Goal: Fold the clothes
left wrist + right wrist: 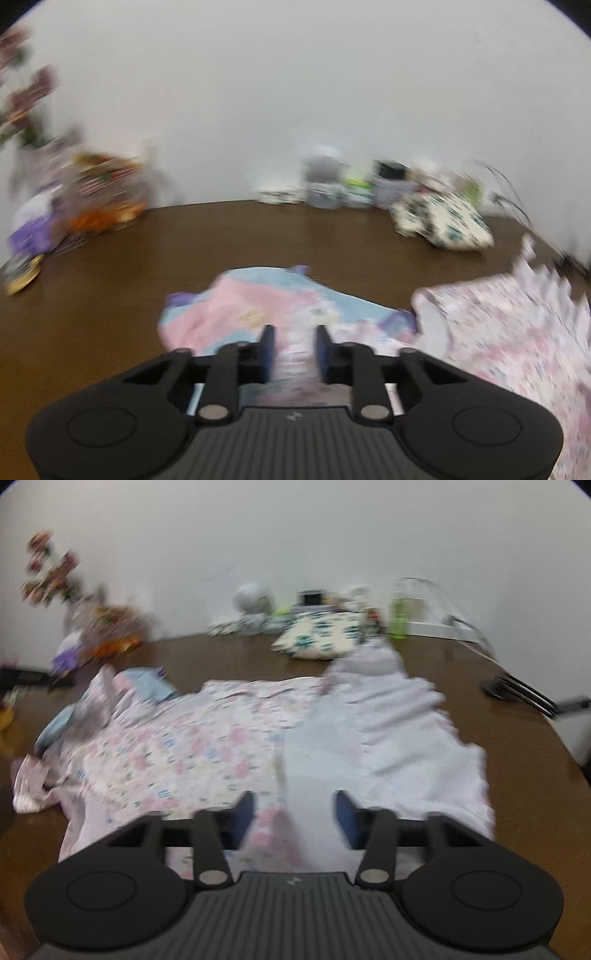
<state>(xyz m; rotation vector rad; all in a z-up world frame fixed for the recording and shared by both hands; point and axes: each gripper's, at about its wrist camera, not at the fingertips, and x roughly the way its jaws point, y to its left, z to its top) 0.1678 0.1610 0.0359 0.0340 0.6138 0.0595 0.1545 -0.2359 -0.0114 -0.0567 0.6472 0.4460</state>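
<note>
Progress: early, I judge; the floral garment [177, 753] lies spread, one part turned over showing its pale inside, no finished fold visible.
Left gripper [294, 350]: jaws narrowly apart with floral cloth between them; blur hides whether they pinch it.
Right gripper [294, 821]: jaws apart over the garment's near hem, nothing clamped.
Pink-and-blue garment [258, 302]: crumpled just ahead of the left gripper, unfolded.
Edges: table [480, 686] rim curves close on the right.
Room: bare wood ahead; clutter [317, 627] along the far wall.
</note>
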